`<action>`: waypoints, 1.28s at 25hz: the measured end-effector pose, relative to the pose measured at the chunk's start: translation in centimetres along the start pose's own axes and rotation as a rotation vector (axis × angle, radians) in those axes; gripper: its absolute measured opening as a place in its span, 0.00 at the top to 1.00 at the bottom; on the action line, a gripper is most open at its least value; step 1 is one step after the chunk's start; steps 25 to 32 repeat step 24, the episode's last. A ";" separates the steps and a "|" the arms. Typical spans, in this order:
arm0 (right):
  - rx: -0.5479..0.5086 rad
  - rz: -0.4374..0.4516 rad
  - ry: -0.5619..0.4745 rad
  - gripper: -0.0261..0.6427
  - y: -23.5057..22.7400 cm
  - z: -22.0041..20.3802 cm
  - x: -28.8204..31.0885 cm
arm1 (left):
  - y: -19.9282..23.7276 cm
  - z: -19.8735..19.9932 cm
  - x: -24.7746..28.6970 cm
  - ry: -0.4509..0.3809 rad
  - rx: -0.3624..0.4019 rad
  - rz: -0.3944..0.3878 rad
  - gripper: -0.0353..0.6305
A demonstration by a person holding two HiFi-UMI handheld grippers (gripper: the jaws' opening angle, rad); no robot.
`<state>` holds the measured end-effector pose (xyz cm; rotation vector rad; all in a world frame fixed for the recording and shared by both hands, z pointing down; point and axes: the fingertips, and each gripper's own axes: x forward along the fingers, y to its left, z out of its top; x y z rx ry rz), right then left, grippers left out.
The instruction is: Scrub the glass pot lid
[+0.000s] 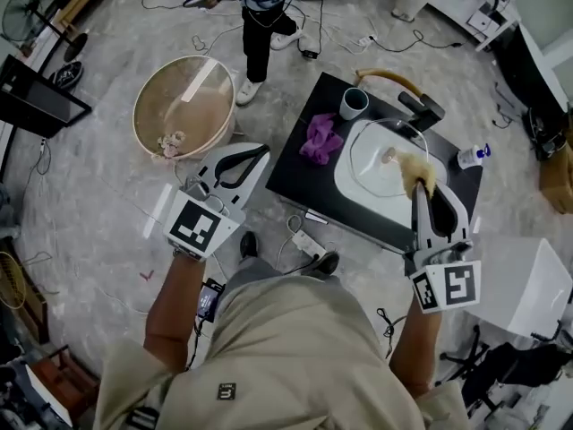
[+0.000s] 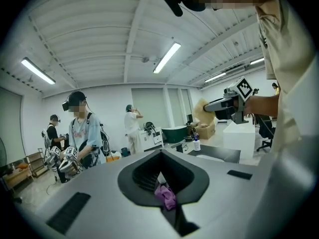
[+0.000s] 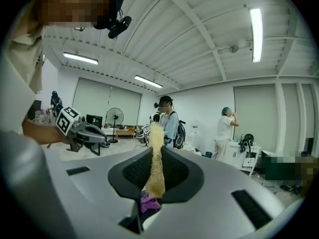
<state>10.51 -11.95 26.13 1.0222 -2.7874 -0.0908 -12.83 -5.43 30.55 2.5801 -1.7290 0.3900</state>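
Note:
The glass pot lid (image 1: pixel 374 176) lies in a white sink basin (image 1: pixel 344 184) on a black table (image 1: pixel 295 173); its pale knob (image 1: pixel 388 157) shows. My right gripper (image 1: pixel 424 195) is shut on a yellow scrubber (image 1: pixel 416 174) just over the lid's right edge. The right gripper view shows the scrubber (image 3: pixel 155 158) standing up between the jaws of the right gripper (image 3: pixel 155 151), which points out at the room. My left gripper (image 1: pixel 253 157) hangs left of the table over the floor, shut, with only a purple scrap (image 2: pixel 166 195) lodged deep in its jaws. The left gripper (image 2: pixel 160 169) also faces the room.
On the table are a purple cloth (image 1: pixel 320 138), a cup (image 1: pixel 354 103), a black faucet (image 1: pixel 421 110) and a soap bottle (image 1: pixel 472 156). A big round basket (image 1: pixel 183 106) sits on the floor to the left. A person (image 1: pixel 264 16) stands behind. Cables and a power strip (image 1: pixel 309 240) lie near my feet.

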 end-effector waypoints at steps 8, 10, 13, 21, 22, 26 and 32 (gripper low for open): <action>-0.051 0.021 -0.017 0.89 1.1 2.4 -1.3 | 0.4 0.7 -1.0 0.010 -0.003 0.014 0.93; -0.050 0.006 -0.014 0.89 0.7 2.6 -1.5 | 0.3 1.0 -0.6 0.011 0.003 0.001 0.93; -0.049 -0.014 -0.006 0.89 0.0 2.3 -1.6 | 0.0 0.9 0.3 0.006 0.013 -0.025 0.93; -0.041 -0.029 0.001 0.89 -0.2 1.6 -0.5 | -0.4 -0.1 2.3 -0.006 0.026 -0.092 0.93; -0.039 -0.029 0.004 0.89 -0.2 1.7 -0.3 | -0.4 0.1 2.5 -0.013 0.023 -0.098 0.93; -0.036 -0.033 0.010 0.89 -0.2 2.0 -0.1 | -0.4 0.4 2.8 -0.017 0.018 -0.112 0.93; -0.036 -0.033 0.010 0.89 -0.2 2.0 -0.1 | -0.4 0.4 2.8 -0.017 0.018 -0.112 0.93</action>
